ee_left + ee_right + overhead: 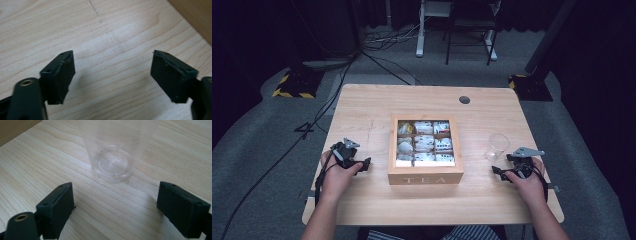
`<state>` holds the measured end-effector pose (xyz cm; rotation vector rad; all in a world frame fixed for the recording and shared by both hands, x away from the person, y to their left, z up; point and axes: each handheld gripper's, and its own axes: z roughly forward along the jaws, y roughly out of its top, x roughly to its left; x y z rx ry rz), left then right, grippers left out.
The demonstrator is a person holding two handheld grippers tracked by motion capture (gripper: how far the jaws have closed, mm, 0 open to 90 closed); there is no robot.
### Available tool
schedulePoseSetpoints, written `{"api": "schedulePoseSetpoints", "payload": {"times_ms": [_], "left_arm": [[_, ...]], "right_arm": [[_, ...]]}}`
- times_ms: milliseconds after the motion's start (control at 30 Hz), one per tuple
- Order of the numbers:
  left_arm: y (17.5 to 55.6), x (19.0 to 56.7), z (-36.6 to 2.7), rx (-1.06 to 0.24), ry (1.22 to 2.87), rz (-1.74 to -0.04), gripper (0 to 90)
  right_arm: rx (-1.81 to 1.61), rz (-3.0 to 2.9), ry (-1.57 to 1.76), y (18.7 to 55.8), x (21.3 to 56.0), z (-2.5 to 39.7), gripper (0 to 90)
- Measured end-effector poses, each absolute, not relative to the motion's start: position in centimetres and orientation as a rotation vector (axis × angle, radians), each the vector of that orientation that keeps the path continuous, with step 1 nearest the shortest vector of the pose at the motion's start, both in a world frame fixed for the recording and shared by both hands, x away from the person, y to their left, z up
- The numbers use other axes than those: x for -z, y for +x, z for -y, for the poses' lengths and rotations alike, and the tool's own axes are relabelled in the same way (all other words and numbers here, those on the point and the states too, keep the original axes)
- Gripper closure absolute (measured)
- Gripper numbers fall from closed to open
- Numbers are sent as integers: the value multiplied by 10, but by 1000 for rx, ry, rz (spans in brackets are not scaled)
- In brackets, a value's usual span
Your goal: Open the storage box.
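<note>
Table (362, 107): one light wooden top; everything else stands on it.
Tea box (425, 177): one wooden box at the table's middle, between the two grippers, lid off or open, "TEA" on its near wall facing the person. Inside, nine compartments in three rows of three, holding tea bags (424, 142); their count cannot be told.
Left gripper (364, 165): one, held in the person's left hand (337, 176), left of the tea box and apart from it. In the left gripper view its jaws stand wide apart over bare wood, released, gripping nothing (112, 75); a corner of the box shows at the top right.
Right gripper (498, 171): one, held in the right hand (528, 184), right of the box. Jaws spread wide, released, empty; in the right gripper view the cup stands just ahead of the gap (115, 203), touching neither jaw.
Cup (497, 146): one clear plastic cup, right of the tea box, just beyond the right gripper. Upright, long axis vertical, mouth pointing up, base (113, 165) flat on the table; looks empty.
</note>
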<state>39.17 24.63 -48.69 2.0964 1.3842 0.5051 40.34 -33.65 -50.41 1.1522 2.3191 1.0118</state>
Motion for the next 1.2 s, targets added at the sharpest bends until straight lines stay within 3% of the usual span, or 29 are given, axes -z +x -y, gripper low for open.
{"api": "schedulePoseSetpoints", "payload": {"times_ms": [567, 1000, 1200], "left_arm": [[374, 449, -233, -508, 2057, -1273, 234], [346, 421, -201, -531, 2058, -1064, 237], [336, 409, -180, -462, 2078, -954, 235]], "right_arm": [[-1012, -2319, 1152, 403, 504, 337, 142], [-1013, -2320, 1150, 403, 504, 337, 142], [-1013, -2320, 1150, 403, 504, 337, 142]]}}
